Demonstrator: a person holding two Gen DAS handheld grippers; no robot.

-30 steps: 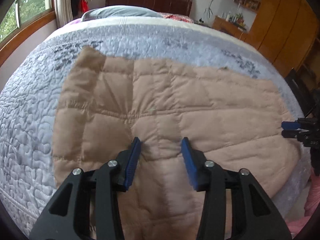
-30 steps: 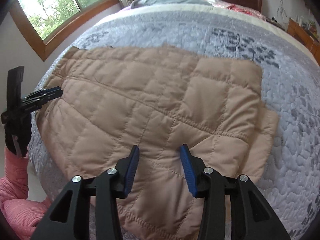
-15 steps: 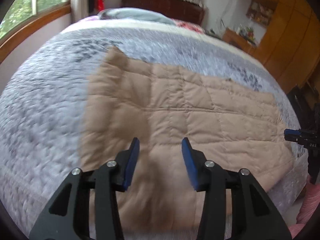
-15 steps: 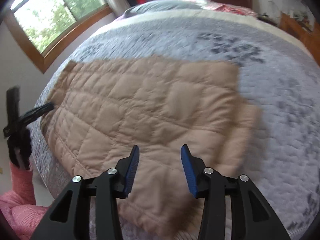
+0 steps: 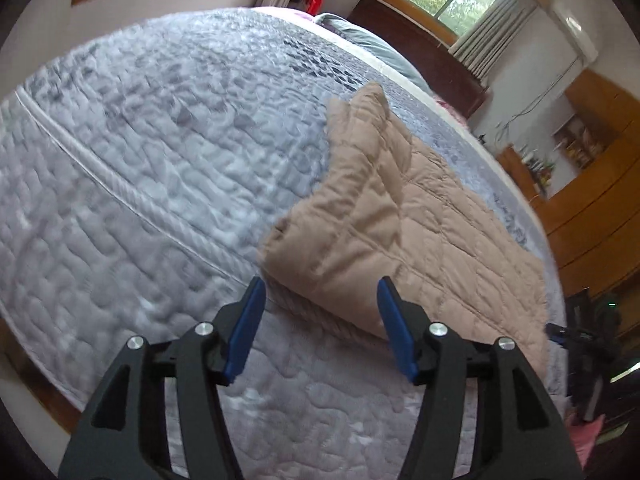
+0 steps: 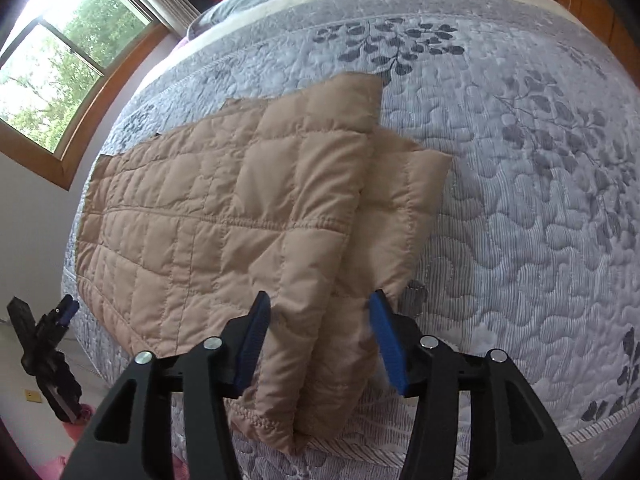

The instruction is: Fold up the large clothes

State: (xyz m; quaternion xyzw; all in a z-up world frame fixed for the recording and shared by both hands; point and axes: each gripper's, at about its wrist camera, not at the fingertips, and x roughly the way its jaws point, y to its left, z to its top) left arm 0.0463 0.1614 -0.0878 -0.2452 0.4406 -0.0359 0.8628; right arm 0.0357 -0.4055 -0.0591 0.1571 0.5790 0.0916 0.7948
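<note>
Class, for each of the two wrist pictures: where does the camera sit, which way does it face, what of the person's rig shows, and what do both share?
Left wrist: behind the open left gripper, facing along the bed toward the window; right gripper at right edge.
Right wrist: behind the open right gripper, over the tan quilted jacket; left gripper at lower left.
Shared: jacket, bed.

wide stretch of bare quilted bedspread (image 5: 152,168) open off the tan jacket's (image 5: 420,232) end, more bare quilt past its other end in the right view, headboard (image 5: 424,60) and wooden cabinets (image 5: 592,216) well back
</note>
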